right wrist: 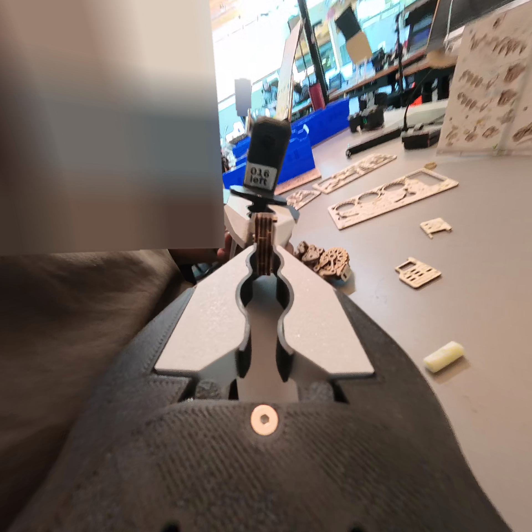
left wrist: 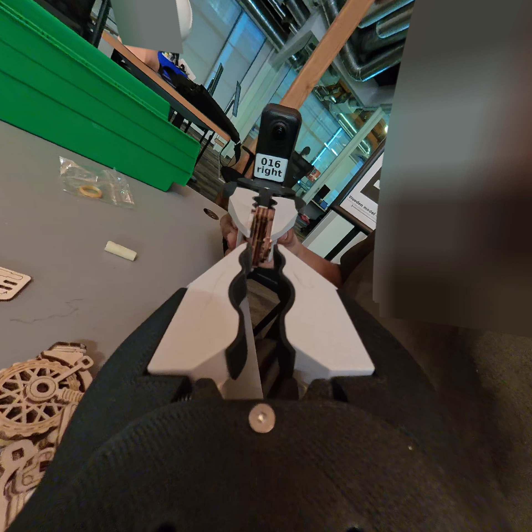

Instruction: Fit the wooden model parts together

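Wooden part (left wrist: 261,239) is pinched by both the left gripper (left wrist: 260,256) and right gripper (right wrist: 263,257), up off the surface (right wrist: 403,316). More loose pieces (right wrist: 417,272) wait, so lots is left.

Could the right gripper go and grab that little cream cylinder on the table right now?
Probably not yet. The right gripper is shut on the wooden stack, which the left gripper also clamps. The cream cylinder lies unobstructed on the table.
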Demonstrator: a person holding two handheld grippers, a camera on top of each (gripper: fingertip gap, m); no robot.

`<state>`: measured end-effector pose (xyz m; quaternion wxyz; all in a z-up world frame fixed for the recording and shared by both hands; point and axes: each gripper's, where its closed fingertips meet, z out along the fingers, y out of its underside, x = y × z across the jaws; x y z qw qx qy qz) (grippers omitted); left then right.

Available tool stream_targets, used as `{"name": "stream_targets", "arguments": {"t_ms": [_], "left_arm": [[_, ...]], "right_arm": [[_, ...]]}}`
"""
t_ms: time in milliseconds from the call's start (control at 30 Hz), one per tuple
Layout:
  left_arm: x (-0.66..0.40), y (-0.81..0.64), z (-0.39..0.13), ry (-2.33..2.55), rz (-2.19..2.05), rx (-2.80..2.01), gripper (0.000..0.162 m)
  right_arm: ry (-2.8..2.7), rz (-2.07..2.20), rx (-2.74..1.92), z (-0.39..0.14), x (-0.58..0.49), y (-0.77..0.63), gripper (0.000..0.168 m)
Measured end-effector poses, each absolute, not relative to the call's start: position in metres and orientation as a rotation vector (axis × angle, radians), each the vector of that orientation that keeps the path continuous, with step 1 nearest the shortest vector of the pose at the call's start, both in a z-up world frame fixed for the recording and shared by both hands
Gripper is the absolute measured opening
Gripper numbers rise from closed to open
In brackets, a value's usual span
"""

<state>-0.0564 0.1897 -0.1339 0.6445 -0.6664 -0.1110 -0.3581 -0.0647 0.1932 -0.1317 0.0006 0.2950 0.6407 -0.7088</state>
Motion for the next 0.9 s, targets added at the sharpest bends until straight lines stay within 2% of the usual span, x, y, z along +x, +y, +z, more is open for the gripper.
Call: {"name": "stream_targets", "arguments": {"t_ms": [67,167,400,767,900], "left_arm": [[-0.059,0.189,-0.131,-0.274,-0.847,-1.489,0.023],[-0.063,0.190,-0.131,-0.306,-0.853,-1.475,0.029],[-0.060,0.197,-0.132,-0.298,-0.695,-1.516,0.027],[-0.060,0.192,-0.126,-0.285,-0.655,-1.499,0.010],[-0.060,0.193,-0.127,-0.281,-0.644,-1.508,0.014]], "right_arm": [[1.971,-2.285,0.935,-0.125,-0.067,0.199,0.007],[1.824,-2.371,0.985,-0.114,-0.072,0.209,0.007],[1.536,-2.386,1.052,-0.109,-0.078,0.206,0.007],[1.739,-2.387,0.978,-0.115,-0.073,0.191,0.007],[1.779,-2.412,0.954,-0.113,-0.072,0.191,0.007]]}}
